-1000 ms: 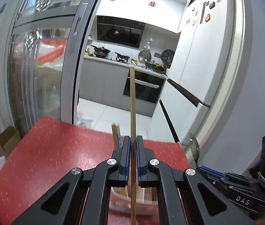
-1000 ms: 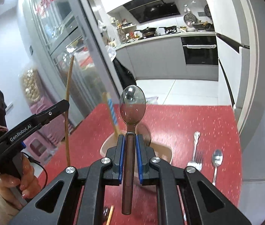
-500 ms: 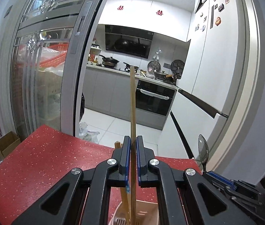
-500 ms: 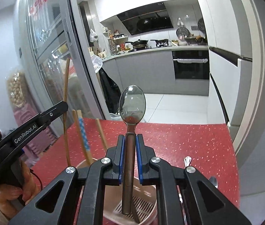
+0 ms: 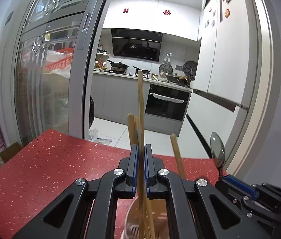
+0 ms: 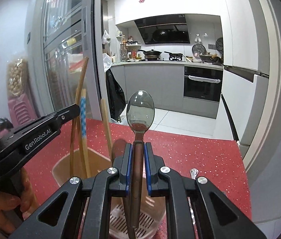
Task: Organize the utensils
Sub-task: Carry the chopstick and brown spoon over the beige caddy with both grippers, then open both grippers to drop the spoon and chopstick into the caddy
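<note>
both tongs clenched: left gripper (image 5: 139,169) on chopstick (image 5: 140,107), right gripper (image 6: 138,167) on spoon (image 6: 139,111), above red speckled table (image 6: 200,149); kitchen beyond.

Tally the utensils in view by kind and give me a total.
Chopsticks: 4. One is in the left gripper jaws, and three stand in the holder.
Spoons: 1, in the right gripper jaws.
Metal utensil on the table, kind hidden: 1.
Total: 6.
</note>
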A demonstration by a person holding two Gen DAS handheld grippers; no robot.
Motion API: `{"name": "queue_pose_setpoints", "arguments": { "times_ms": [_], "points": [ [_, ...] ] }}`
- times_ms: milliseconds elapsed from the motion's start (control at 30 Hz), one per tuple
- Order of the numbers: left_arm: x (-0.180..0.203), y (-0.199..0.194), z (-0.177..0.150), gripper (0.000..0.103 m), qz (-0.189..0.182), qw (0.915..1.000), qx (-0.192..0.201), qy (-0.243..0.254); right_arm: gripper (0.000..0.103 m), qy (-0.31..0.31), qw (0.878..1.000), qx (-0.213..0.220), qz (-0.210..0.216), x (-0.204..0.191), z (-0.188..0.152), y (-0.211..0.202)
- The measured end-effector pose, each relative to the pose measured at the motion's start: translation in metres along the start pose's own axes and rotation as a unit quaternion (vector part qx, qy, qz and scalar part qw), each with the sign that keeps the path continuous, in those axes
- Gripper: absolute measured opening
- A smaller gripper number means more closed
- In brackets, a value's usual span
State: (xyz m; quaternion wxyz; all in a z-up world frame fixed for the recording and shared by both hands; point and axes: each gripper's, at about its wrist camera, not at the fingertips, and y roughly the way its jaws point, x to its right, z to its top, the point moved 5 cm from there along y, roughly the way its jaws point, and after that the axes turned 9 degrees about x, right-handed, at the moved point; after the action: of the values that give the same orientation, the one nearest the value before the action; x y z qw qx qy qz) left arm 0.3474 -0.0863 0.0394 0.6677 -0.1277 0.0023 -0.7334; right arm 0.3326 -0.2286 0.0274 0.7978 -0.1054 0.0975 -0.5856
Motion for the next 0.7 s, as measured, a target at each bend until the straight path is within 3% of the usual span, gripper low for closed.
{"name": "queue_pose_setpoints", "arguments": {
  "times_ms": [467, 600, 700],
  "points": [
    [-0.001, -0.011, -0.029, 0.031, 0.018, 0.9972, -0.066, 0.031, 0.016, -0.004, 0.999, -0.051, 0.019, 0.0, -0.022, -0.008],
    [-0.003, -0.02, -0.025, 0.031, 0.02, 0.997, -0.068, 0.03, 0.036, 0.021, 0.998, -0.06, 0.021, 0.006, -0.019, -0.011],
    [-0.003, -0.028, -0.022, 0.031, 0.021, 0.9968, -0.069, 0.034, 0.041, 0.034, 0.998, -0.055, 0.024, 0.007, -0.014, -0.018]
  ]
}}
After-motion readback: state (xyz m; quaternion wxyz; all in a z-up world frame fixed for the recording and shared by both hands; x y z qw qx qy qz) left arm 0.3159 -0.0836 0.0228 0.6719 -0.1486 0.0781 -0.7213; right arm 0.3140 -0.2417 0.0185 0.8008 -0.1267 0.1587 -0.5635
